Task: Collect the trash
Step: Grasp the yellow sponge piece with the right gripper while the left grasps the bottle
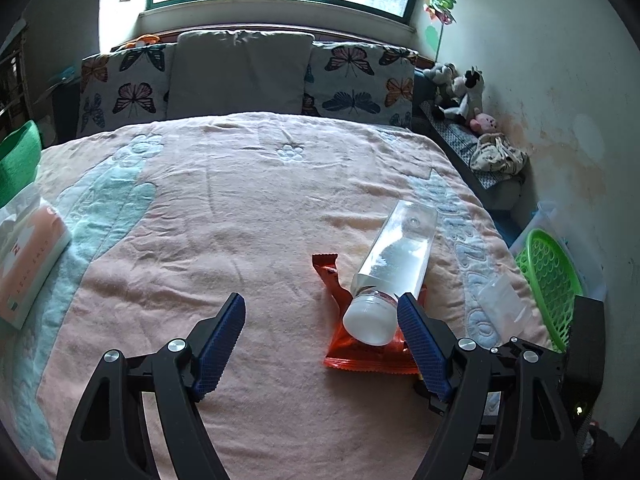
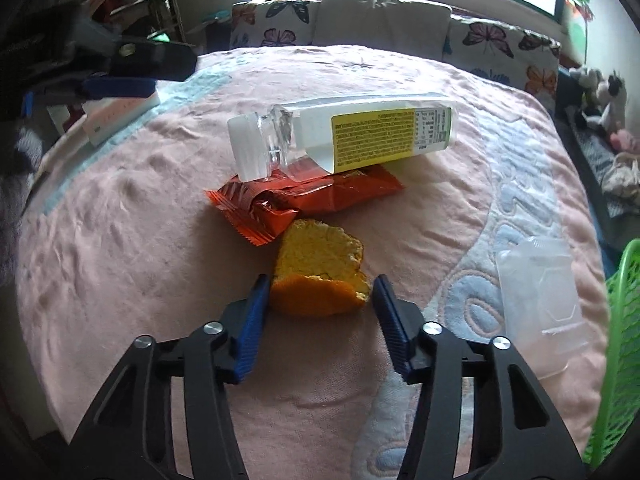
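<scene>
A clear plastic bottle [image 1: 394, 264] with a white cap lies on an orange snack wrapper [image 1: 352, 354] on the pink bedspread; both also show in the right wrist view, bottle [image 2: 344, 140] and wrapper [image 2: 304, 200]. An orange peel [image 2: 320, 276] lies in front of the wrapper. My right gripper [image 2: 320, 304] is open, its blue fingers on either side of the peel's near edge. My left gripper [image 1: 322, 320] is open and empty, its right finger beside the bottle cap. A clear plastic packet [image 2: 540, 300] lies near the bed's right edge.
A green perforated basket [image 1: 548, 280] stands off the bed's right side, also at the right wrist view's edge [image 2: 620, 352]. A tissue pack [image 1: 28, 264] lies at the bed's left. Pillows [image 1: 240, 76] line the far end; plush toys [image 1: 464, 92] sit on a side ledge.
</scene>
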Action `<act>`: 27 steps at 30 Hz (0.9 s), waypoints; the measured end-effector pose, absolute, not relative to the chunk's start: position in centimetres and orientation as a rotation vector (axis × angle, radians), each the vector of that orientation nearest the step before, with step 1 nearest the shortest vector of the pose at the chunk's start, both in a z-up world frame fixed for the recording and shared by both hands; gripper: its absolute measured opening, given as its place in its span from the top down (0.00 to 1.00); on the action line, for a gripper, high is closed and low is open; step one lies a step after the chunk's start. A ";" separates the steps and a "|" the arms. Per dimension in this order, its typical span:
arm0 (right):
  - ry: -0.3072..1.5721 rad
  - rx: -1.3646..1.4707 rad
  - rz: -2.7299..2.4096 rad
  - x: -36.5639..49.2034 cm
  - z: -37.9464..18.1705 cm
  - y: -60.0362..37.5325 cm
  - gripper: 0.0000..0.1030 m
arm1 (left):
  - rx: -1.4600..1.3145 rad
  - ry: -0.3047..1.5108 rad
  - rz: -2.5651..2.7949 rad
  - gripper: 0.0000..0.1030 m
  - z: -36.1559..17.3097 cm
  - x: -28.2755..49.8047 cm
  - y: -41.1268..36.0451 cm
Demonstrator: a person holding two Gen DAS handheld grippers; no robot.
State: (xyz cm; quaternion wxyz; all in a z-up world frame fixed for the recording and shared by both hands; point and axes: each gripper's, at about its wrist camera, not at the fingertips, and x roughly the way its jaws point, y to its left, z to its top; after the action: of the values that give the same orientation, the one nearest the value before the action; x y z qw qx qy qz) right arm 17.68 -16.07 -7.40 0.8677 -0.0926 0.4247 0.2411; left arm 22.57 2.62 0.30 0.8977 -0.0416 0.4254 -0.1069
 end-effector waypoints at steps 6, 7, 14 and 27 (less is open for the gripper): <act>0.882 -0.166 0.500 17.0 -6.9 -17.4 0.57 | -0.035 0.903 -0.274 0.27 -0.6 23.5 0.9; 0.880 -0.158 0.498 16.8 -6.8 -17.7 0.57 | -0.034 0.903 -0.287 0.27 -0.7 23.5 0.6; 0.866 -0.107 0.491 15.8 -5.7 -20.4 0.57 | 0.009 0.911 -0.324 0.30 -3.1 23.3 -0.7; 0.831 -0.054 0.448 13.8 -4.2 -23.2 0.57 | -0.015 0.866 -0.399 0.55 -5.0 23.5 -1.3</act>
State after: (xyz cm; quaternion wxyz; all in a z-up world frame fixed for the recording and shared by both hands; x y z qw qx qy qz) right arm 13.85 -23.21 -4.19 0.8904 -0.0258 0.4001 0.2156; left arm 23.50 -1.32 -5.00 0.8883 -0.0071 0.4170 -0.1923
